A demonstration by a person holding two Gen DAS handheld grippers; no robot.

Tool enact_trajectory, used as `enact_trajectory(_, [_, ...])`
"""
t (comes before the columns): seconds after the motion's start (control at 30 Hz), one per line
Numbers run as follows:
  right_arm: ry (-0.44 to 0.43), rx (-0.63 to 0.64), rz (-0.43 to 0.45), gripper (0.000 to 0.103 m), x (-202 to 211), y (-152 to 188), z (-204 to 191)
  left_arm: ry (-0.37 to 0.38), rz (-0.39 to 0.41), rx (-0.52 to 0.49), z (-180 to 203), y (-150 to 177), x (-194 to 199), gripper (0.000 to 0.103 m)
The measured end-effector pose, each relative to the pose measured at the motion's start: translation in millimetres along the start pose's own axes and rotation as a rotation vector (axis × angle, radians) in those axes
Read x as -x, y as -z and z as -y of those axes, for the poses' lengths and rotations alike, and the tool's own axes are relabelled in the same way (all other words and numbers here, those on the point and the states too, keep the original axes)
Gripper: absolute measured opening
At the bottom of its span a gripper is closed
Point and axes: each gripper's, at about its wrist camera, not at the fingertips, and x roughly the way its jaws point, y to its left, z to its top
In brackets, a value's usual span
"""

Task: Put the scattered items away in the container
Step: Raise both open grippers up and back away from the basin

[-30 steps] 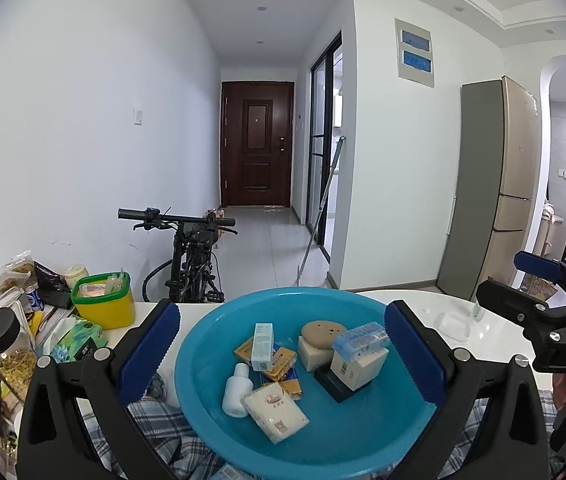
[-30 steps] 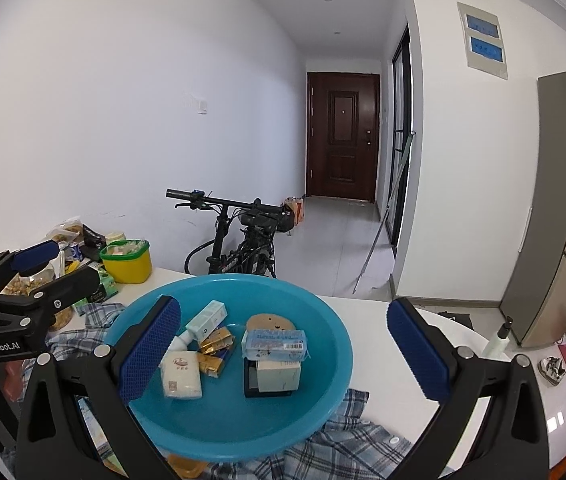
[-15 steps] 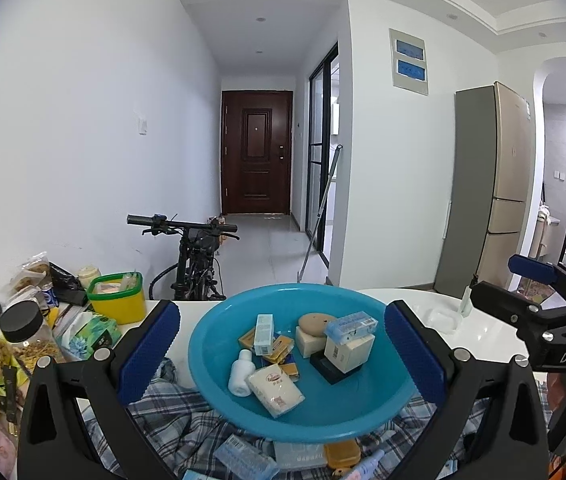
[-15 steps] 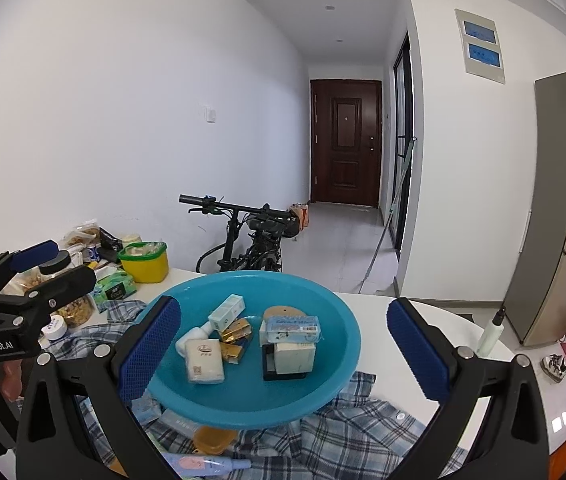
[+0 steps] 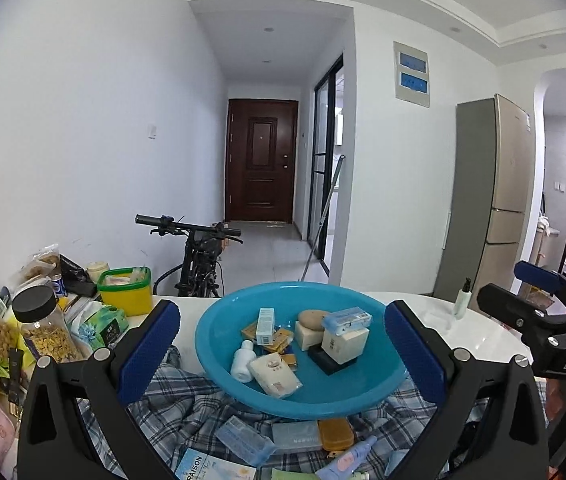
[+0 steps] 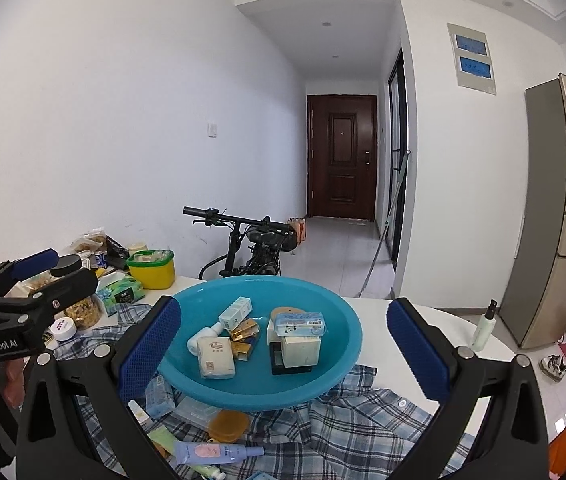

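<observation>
A blue basin (image 5: 219, 344) (image 6: 343, 344) sits on a plaid cloth (image 6: 343, 428) and holds several small boxes, soaps and a white bottle (image 5: 241, 361). In front of it on the cloth lie an orange soap case (image 6: 228, 425) (image 5: 336, 433), a clear blue box (image 5: 245, 440), a pale packet (image 5: 295, 434) and a tube (image 6: 219, 452). My left gripper (image 5: 283, 344) is open and empty, pulled back above the near items. My right gripper (image 6: 283, 340) is open and empty, likewise held back; it shows at the right of the left wrist view (image 5: 543, 304).
A yellow tub with green rim (image 5: 125, 292), jars and snack bags (image 5: 39, 328) crowd the table's left. A pump bottle (image 6: 485, 326) stands on the white table at right. A bicycle (image 6: 259, 244), a fridge (image 6: 559, 208) and a hallway lie beyond.
Both grippers have pulled back and up from the basin, bringing the loose items on the cloth in front of it into view. Both stay open.
</observation>
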Motion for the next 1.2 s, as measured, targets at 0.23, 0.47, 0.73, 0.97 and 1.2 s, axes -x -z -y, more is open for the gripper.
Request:
enact_trajectory(0.23, [-0.020, -0.030, -0.002, 0.103, 2, 9, 4, -0.007, 0.015, -0.027, 8, 5, 4, 0.103])
enact_trajectory(0.47, [-0.014, -0.029, 0.008, 0.103, 6, 20, 6, 0.019, 0.001, -0.013, 13, 16, 0, 0.103])
enact_trajectory(0.73, [-0.017, -0.043, 0.001, 0.103, 6, 39, 11, 0.027, -0.005, -0.050, 23, 35, -4, 0.103])
enact_trajectory(0.97, [-0.042, -0.067, -0.042, 0.103, 0, 56, 19, 0.040, -0.063, -0.031, 29, 58, -16, 0.103])
enact_trajectory(1.2, [-0.033, -0.085, -0.084, 0.103, -4, 76, 25, 0.052, -0.110, 0.005, 29, 82, -25, 0.103])
